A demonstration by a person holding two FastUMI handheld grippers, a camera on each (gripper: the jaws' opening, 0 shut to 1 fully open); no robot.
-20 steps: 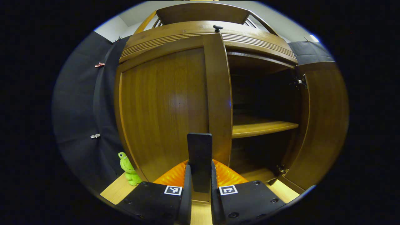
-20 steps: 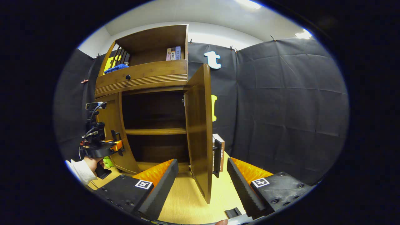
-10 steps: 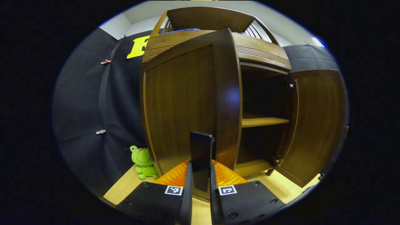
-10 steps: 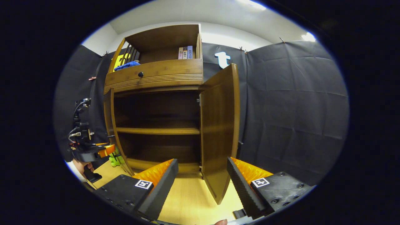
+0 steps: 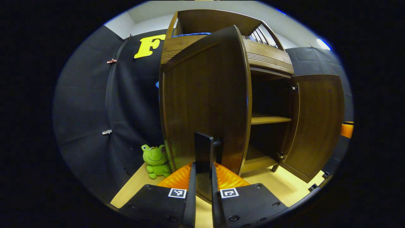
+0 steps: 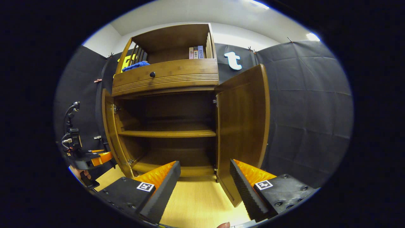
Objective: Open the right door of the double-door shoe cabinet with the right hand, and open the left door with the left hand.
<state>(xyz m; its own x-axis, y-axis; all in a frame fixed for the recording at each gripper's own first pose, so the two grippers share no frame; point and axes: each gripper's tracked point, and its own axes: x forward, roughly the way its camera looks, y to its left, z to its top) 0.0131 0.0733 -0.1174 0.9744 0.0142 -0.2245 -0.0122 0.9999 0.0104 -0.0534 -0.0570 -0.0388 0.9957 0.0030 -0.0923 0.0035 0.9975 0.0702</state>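
Wooden left door point(image 5: 205, 101) stands upright, swung outward, its handle point(image 5: 204, 152) pinched by left tongs point(image 5: 202, 177); right tongs point(image 6: 204, 180) spread

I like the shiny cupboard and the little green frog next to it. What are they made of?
The cabinet looks like wood with a glossy brown varnish: grain lines run down the left door, which gleams along its edge. It could be veneer over board. The frog seems to be a soft plush toy, with fuzzy, rounded fabric.

Pale wooden floor point(image 6: 196, 202) under shoe cabinet point(image 6: 164, 79), green frog plush point(image 5: 155, 161) beside it.
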